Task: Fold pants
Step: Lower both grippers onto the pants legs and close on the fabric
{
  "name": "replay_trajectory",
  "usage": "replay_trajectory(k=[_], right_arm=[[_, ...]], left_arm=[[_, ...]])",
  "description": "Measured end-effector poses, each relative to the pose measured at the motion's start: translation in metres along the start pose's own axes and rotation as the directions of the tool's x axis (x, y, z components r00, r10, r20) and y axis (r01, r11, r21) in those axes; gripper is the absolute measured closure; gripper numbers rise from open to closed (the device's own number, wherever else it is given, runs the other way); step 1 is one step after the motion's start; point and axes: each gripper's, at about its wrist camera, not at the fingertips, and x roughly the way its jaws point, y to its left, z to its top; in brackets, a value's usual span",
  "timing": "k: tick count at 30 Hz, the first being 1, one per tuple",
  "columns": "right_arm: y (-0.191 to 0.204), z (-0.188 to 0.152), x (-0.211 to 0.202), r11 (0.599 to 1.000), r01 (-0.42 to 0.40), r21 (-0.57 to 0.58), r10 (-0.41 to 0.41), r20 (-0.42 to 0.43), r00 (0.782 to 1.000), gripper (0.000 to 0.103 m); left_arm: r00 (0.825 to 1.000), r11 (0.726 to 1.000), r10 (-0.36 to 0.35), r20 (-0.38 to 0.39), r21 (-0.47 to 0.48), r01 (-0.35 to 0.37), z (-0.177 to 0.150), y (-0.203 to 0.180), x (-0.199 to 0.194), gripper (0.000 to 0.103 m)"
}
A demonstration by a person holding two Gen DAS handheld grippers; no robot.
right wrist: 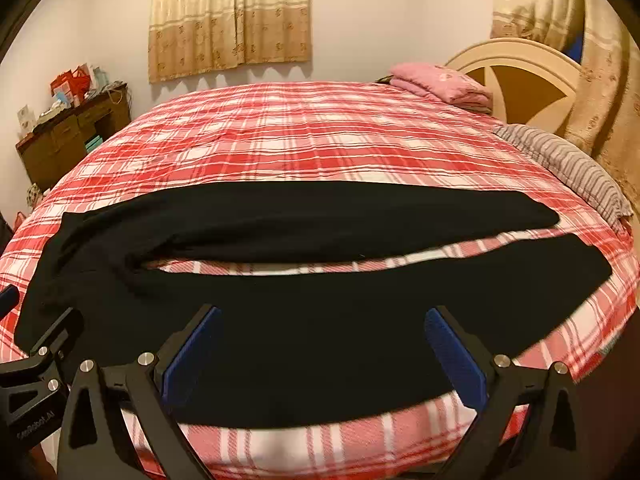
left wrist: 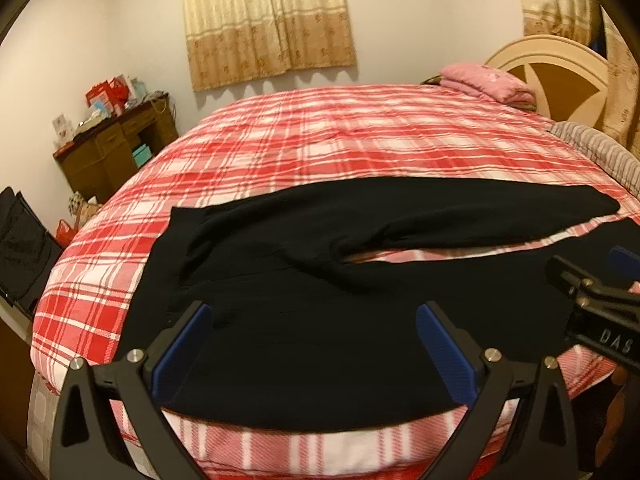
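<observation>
Both claws, left gripper [left wrist: 312, 312] & right gripper [right wrist: 320, 316], gape empty over black pants [right wrist: 304, 344] directly ahead: soft, limp fabric, prob best pinched at near edge.

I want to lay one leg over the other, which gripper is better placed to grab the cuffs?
Probably the right hand-held gripper: it hovers open nearer the pants' cuff end.
</observation>
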Motion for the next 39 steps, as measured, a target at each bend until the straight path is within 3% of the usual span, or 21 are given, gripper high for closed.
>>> replay_trajectory(k=[8, 15, 20, 21, 25, 31, 39], right_arm=[[0.032, 0.011, 0.026, 0.994, -0.092, -0.066, 0.09, -0.035, 0.995, 0.001], [0.048, 0.016, 0.042, 0.986, -0.151, -0.076, 0.147, -0.052, 0.988, 0.001], [0.054, 0.022, 0.054, 0.983, -0.168, -0.077, 0.163, -0.068, 0.984, 0.001], [0.055, 0.023, 0.056, 0.982, -0.171, -0.08, 0.166, -0.07, 0.984, 0.001], [0.053, 0.031, 0.063, 0.975, -0.205, -0.081, 0.199, -0.076, 0.977, 0.001], [0.053, 0.043, 0.072, 0.976, -0.193, -0.097, 0.186, -0.075, 0.98, 0.001], [0.053, 0.048, 0.086, 0.969, -0.223, -0.104, 0.213, -0.098, 0.972, 0.001]], left_arm=[[0.995, 0.997, 0.062, -0.077, -0.036, -0.065, 0.008, 0.052, 0.03, 0.0], [0.993, 0.988, 0.071, -0.09, -0.127, -0.082, 0.051, 0.119, 0.065, 0.0], [0.989, 0.986, 0.083, -0.122, -0.132, -0.099, 0.073, 0.134, 0.097, 0.0], [0.988, 0.986, 0.08, -0.136, -0.132, -0.098, 0.076, 0.134, 0.104, 0.001], [0.978, 0.991, 0.04, -0.204, -0.12, -0.065, 0.079, 0.136, 0.128, 0.027], [0.972, 0.992, 0.045, -0.23, -0.101, -0.07, 0.085, 0.144, 0.146, 0.036], [0.978, 0.987, -0.052, -0.204, -0.157, 0.02, 0.096, 0.178, 0.154, 0.036]])
